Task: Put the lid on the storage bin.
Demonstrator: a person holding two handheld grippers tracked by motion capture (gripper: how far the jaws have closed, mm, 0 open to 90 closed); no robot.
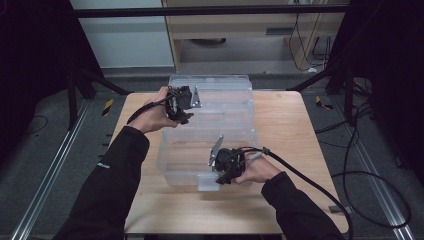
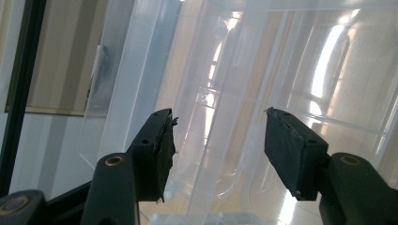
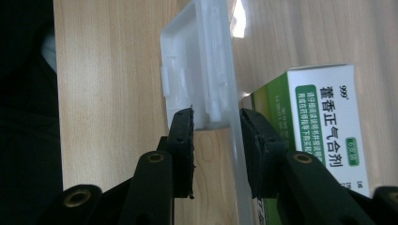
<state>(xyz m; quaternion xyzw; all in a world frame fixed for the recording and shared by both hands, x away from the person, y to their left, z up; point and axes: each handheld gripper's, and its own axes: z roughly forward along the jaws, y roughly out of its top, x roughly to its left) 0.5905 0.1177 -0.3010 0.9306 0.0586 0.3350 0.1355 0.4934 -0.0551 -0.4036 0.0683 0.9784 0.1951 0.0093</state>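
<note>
At frame centre, the right hand-held gripper (image 1: 223, 172) clamped the clear bin's (image 1: 210, 150) near latch (image 3: 197, 70); the left hand-held gripper (image 1: 186, 109), jaws apart, hovered at its far rim.

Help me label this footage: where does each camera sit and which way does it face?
High view: above the person's side, facing forward and down on the table; both sleeves, hands and each hand-held gripper show.
Left gripper view: rides the left hand-held gripper, jaws apart, facing the clear bin.
Right gripper view: rides the right hand-held gripper, jaws astride the bin's latch; green-and-white box beside.
Shared: the bin.
</note>
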